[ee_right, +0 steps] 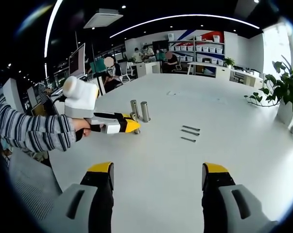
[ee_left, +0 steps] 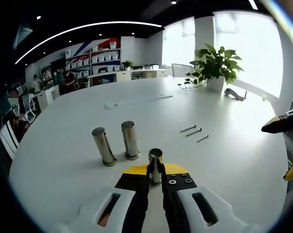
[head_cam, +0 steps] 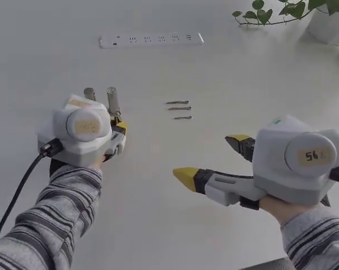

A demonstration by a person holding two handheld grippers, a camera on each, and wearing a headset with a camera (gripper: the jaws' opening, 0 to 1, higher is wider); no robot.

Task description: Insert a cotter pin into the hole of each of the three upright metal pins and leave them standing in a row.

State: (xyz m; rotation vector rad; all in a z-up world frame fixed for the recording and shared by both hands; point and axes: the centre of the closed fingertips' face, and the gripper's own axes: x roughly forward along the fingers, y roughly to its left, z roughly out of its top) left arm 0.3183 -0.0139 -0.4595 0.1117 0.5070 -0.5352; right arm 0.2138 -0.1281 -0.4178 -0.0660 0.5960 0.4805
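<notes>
My left gripper point(ee_left: 156, 174) is shut on a short upright metal pin point(ee_left: 155, 159) that stands on the white table. Two more metal pins point(ee_left: 104, 145) point(ee_left: 130, 140) stand side by side just beyond it, to the left. In the head view these two pins point(head_cam: 89, 93) point(head_cam: 112, 100) rise just past the left gripper point(head_cam: 118, 126). Three cotter pins point(head_cam: 179, 108) lie in a small stack of parallel lines to the right of them, loose on the table. My right gripper point(head_cam: 209, 157) hovers open and holds nothing, nearer me than the cotter pins point(ee_right: 189, 133) and a little to their right.
A white power strip point(head_cam: 151, 39) lies along the far side of the table. A potted plant point(head_cam: 276, 11) stands at the far right corner. A black cable point(head_cam: 17, 191) trails from the left gripper toward me. Shelves, desks and people fill the room behind.
</notes>
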